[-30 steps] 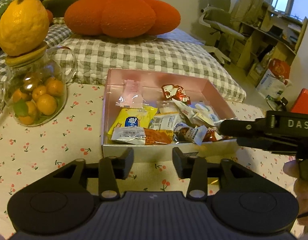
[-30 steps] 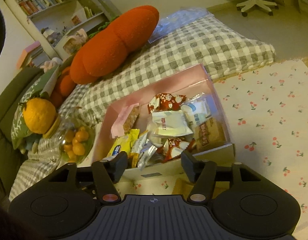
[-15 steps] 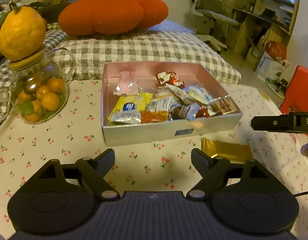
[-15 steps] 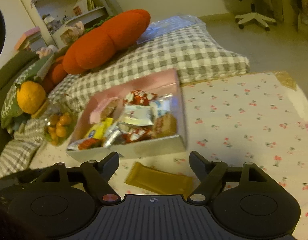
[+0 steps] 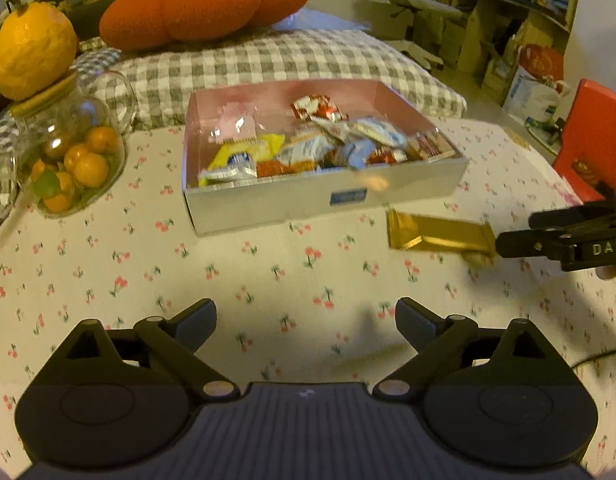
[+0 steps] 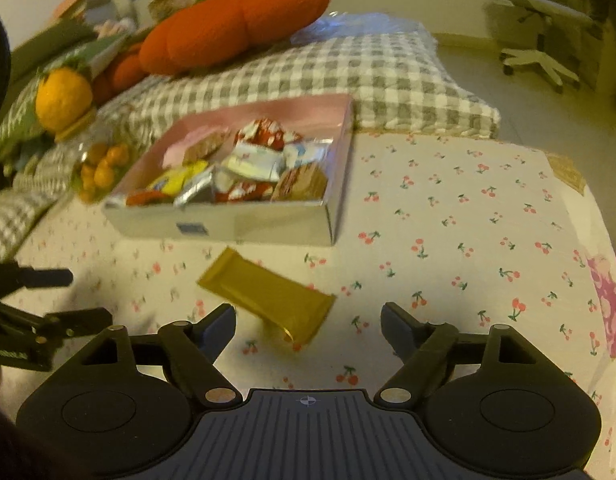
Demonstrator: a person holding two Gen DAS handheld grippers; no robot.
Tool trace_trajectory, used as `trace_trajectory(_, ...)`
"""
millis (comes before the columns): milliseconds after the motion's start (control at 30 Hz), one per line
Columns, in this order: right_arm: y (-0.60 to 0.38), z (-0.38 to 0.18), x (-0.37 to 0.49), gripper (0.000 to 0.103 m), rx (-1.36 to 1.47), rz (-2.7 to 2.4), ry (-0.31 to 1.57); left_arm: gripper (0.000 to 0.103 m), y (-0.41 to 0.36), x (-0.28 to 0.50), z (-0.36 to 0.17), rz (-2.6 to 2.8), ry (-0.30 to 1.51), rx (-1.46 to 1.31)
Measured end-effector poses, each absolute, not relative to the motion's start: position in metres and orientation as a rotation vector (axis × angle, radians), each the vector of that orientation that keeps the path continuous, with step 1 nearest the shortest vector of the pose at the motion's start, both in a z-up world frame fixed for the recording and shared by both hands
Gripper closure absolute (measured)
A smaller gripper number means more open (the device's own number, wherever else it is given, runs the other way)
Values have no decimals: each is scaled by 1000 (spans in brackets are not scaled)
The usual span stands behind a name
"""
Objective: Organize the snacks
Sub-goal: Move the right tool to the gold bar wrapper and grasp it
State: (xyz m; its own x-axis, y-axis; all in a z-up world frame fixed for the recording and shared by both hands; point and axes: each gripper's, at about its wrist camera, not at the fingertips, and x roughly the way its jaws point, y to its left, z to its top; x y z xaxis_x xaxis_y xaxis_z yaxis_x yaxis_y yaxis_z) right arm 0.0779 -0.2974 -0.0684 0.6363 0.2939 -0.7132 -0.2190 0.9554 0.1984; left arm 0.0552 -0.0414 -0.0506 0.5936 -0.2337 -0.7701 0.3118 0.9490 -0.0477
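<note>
Gold snack bar (image 6: 268, 296): flat on worktop (image 6: 448, 240), outside snack box (image 6: 228, 226), at its 6 o'clock.
Right gripper (image 6: 308, 326): fingers apart, empty; closed across the bar's narrow width.
Left gripper (image 5: 306, 320): fingers apart, empty.

dim, warm yellowish indoor light; motion blur smears the box (image 6: 244, 224) and the gold bar (image 5: 440, 236). fisheye bends the edges; soft shadows on the cloth (image 5: 268, 280).
</note>
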Motion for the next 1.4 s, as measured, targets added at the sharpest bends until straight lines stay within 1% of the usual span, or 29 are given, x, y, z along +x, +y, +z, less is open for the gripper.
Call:
trace_trajectory(267, -274, -89, 87, 21, -67, 321, 853, 7, -41, 39, -65, -347, 897, 119)
trace_trajectory(333, -271, -93, 90, 15, -89, 314, 840, 6, -41, 37, -68, -358, 896, 124)
trace_trajectory(400, -269, -94, 94, 12, -97, 308, 825, 5, -41, 35, -71, -370, 902, 132)
trace_trajectory(700, -259, -96, 109, 12, -71, 310, 792, 3, -41, 36, -77, -378, 914, 146)
trace_trajectory(800, -253, -96, 109, 14, -80, 321, 783, 2, -41, 36, -77, -379, 916, 150)
trace_trajectory(833, -251, -95, 109, 16, -80, 328, 781, 2, -42, 36, -77, -379, 916, 152)
trace_trajectory(867, -249, -95, 108, 21, -79, 335, 777, 2, -42, 36, -77, -380, 916, 155)
trace_trajectory(900, -247, -94, 107, 27, -81, 341, 776, 2, -42, 36, -77, -381, 916, 158)
trace_trajectory(933, -246, -93, 106, 31, -81, 351, 774, 2, -43, 36, -77, -381, 916, 160)
trace_trajectory(967, -244, -91, 105, 39, -83, 362, 774, 1, -44, 36, -77, -380, 917, 162)
trace_trajectory(1000, -243, -90, 104, 44, -88, 371, 773, 1, -44, 36, -77, -380, 918, 164)
trace_trajectory(1033, -241, -89, 103, 47, -94, 379, 773, 1, -45, 37, -77, -379, 918, 166)
trace_trajectory(1100, -238, -88, 100, 56, -100, 395, 774, 1, -46, 37, -77, -378, 919, 168)
trace_trajectory(1267, -231, -85, 97, 67, -110, 423, 780, 1, -46, 37, -77, -376, 920, 169)
trace_trajectory(1333, -229, -84, 96, 74, -107, 441, 782, 1, -47, 38, -76, -374, 917, 172)
trace_trajectory(1400, -227, -81, 93, 75, -107, 461, 783, 1, -47, 39, -75, -373, 913, 174)
